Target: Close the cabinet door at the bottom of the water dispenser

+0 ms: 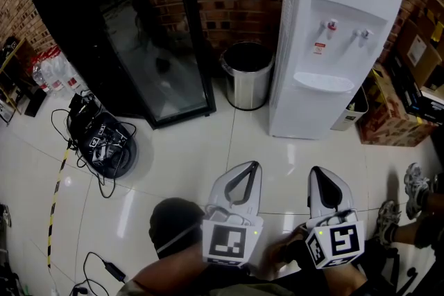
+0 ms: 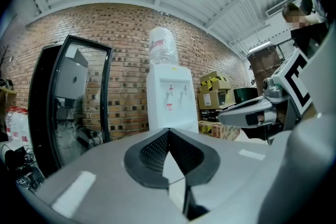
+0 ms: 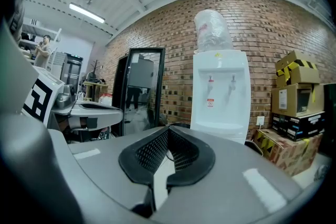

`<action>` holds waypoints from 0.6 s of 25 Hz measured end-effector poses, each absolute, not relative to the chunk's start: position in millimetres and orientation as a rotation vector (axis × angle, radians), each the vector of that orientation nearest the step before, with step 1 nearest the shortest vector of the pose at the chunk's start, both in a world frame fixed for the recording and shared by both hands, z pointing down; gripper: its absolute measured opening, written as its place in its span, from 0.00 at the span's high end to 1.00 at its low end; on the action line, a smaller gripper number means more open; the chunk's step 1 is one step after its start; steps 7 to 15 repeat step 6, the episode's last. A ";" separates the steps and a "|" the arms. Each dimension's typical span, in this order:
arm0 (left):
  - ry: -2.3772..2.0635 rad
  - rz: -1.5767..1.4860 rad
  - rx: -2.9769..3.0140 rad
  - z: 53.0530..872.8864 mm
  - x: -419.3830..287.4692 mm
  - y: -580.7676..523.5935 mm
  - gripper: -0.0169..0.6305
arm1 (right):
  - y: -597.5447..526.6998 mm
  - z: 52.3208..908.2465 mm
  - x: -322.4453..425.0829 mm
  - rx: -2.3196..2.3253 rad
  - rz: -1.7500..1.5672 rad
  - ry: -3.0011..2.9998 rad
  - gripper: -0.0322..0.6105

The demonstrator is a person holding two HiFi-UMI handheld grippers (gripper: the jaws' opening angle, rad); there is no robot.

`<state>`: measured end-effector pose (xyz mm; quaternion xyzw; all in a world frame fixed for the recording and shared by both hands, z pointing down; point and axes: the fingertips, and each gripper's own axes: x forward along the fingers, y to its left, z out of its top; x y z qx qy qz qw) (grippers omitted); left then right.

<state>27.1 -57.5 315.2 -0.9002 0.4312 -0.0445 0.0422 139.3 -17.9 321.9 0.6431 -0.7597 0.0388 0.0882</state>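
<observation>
The white water dispenser (image 1: 326, 45) stands against the brick wall, a clear bottle on top. Its lower front (image 1: 305, 111) looks flat and flush from above; I see no door swung out. It shows upright some way ahead as the dispenser (image 2: 169, 102) in the left gripper view and the dispenser (image 3: 220, 94) in the right gripper view. My left gripper (image 1: 255, 165) and right gripper (image 1: 313, 170) hover side by side over the white floor tiles, well short of it. Both are shut and hold nothing, the left gripper's tips (image 2: 168, 131) and right gripper's tips (image 3: 168, 128) meeting.
A black glass-door fridge (image 1: 139, 31) stands at the left, a steel bin (image 1: 248, 76) between it and the dispenser. Cardboard boxes (image 1: 395, 121) sit right of the dispenser. Cables and a black device (image 1: 104, 142) lie on the floor at left. A person's shoes (image 1: 416, 184) are at the right edge.
</observation>
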 end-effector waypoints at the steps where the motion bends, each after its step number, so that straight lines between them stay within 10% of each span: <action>1: 1.319 -0.137 -2.755 315.6 27.3 -57.4 0.97 | -17.9 322.1 139.2 1.913 0.115 -2.262 0.95; 15: 1.313 -0.150 -2.758 317.4 29.4 -57.6 0.97 | -19.2 323.7 140.9 1.914 0.116 -2.261 0.95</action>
